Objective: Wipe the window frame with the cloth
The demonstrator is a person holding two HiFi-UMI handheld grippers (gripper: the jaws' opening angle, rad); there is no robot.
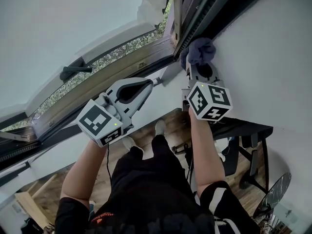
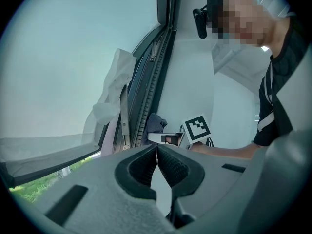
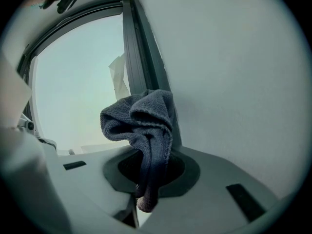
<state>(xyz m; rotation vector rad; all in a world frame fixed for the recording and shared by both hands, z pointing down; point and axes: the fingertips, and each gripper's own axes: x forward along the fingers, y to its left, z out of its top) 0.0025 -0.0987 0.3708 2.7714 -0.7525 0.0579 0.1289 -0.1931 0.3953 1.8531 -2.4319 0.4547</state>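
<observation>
I hold the cloth [image 1: 200, 50] clamped in the right tool [image 1: 204, 68], against the window frame [image 1: 192, 26] edge at 1 o'clock; bare wall [image 1: 263, 43] at 3 o'clock; left tool [image 1: 148, 83] closed, empty, at 9 o'clock.

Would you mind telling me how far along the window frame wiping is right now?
Done: the cloth is clamped in the right gripper. In hand: it is held up at the window frame, beside the white wall. Left: how much is unclear; no wiped stretch stands out on the frame. The left gripper is shut and empty.
</observation>
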